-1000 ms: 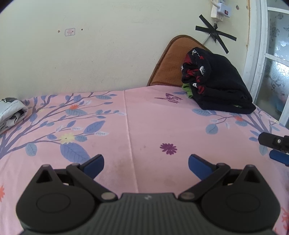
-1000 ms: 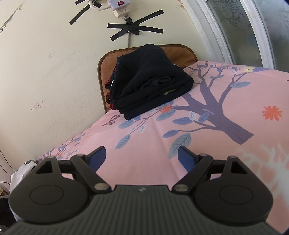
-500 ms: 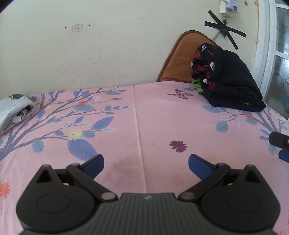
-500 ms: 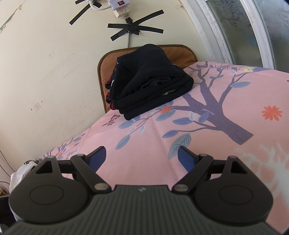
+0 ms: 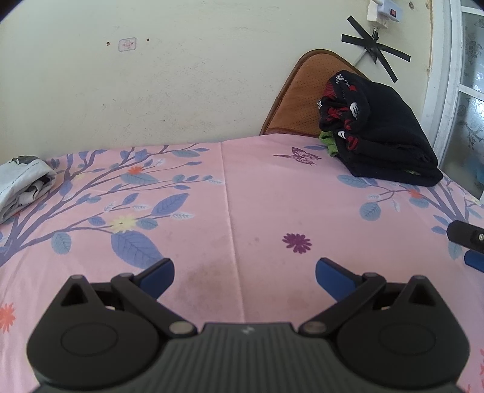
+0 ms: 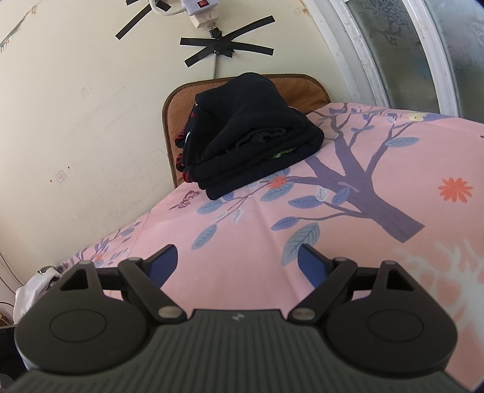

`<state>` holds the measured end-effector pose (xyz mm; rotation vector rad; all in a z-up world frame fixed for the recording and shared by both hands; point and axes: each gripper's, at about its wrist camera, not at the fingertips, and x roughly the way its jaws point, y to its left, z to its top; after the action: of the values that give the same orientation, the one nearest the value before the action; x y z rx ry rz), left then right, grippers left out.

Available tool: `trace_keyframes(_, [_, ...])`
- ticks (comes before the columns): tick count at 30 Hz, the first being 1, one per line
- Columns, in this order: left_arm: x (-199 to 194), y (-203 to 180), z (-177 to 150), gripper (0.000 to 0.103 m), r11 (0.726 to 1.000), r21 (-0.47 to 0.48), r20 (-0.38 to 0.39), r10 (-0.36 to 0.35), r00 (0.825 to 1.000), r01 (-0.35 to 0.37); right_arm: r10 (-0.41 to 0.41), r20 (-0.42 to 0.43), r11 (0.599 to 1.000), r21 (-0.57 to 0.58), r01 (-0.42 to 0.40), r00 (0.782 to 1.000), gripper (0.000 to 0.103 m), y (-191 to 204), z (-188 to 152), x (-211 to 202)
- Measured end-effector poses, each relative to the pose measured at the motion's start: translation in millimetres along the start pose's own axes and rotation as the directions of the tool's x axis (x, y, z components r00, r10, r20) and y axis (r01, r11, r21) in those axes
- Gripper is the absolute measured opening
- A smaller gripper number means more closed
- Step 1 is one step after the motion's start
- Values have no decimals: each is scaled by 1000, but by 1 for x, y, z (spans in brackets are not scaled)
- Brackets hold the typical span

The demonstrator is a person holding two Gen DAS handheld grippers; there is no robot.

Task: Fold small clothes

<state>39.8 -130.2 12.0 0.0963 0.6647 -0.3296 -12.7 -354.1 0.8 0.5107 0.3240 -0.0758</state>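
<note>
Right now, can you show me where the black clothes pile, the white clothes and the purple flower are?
black clothes pile [image 5: 390, 127], left wrist view, top garment
white clothes [image 5: 22, 187], left wrist view, folded edge
purple flower [image 5: 297, 242], left wrist view, centre

Home bedroom: floral pink bedsheet [image 5: 272, 187], folded clothes pile [image 6: 251, 136], taped wall socket [image 6: 202, 9].

My left camera sits low over the pink sheet [image 5: 260, 187], looking across it to the wall edge. My right camera looks from low over the same sheet toward the far corner by the window [image 6: 423, 45]. Both views share the pile of dark clothes [image 5: 381, 133] at that corner, nearer in the right view.
</note>
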Motion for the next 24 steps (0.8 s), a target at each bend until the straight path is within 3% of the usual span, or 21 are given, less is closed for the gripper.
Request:
trace_keyframes(17, [-4,4,-2,103,1000,-19,28,-2,1000,2,-17,15,1000,-14,17,1000,88,2,-1,-3])
trace_keyframes(24, [-7,-2,-3,103,1000,14,46,0,999,0,-33,27,999,-15,33,999,88,4,-3,-5])
